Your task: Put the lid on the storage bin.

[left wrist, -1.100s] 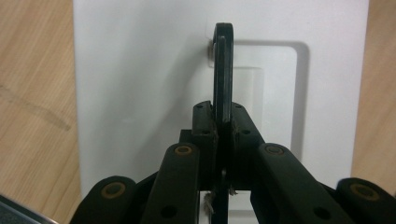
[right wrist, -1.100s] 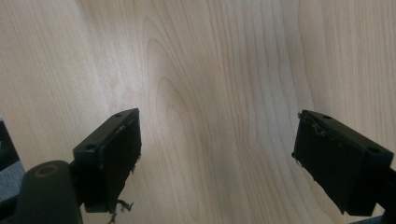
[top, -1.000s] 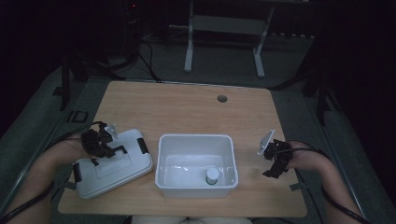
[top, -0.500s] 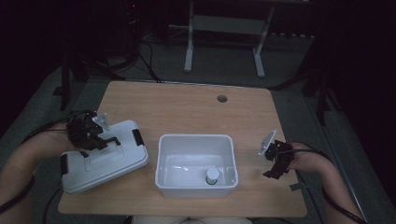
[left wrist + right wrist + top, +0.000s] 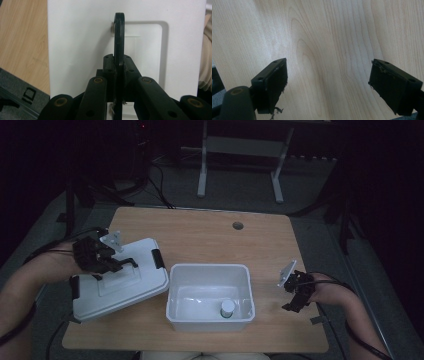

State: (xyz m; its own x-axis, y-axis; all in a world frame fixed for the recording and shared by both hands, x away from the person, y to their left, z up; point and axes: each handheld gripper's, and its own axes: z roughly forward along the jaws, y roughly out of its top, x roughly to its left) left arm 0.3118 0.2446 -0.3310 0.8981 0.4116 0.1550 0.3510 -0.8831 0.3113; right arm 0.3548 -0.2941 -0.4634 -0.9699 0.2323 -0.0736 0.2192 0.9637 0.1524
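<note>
White plastic box lid (image 5: 117, 285) with a black handle (image 5: 119, 37) is hanging tilted at the table's left, my left gripper (image 5: 107, 260) clamping that handle; my right gripper (image 5: 295, 295) is idling wide apart, far right.

tongs (image 5: 119, 75) clamped — black handle (image 5: 119, 37), white lid (image 5: 82, 45)

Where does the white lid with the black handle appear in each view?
High view: the white lid sits left of the white bin, its handle clamped by the left gripper.
Left gripper view: the lid covers the upper middle, handle between shut jaws.
Right gripper view: not in it.
Shared landmark: the wooden table.
</note>
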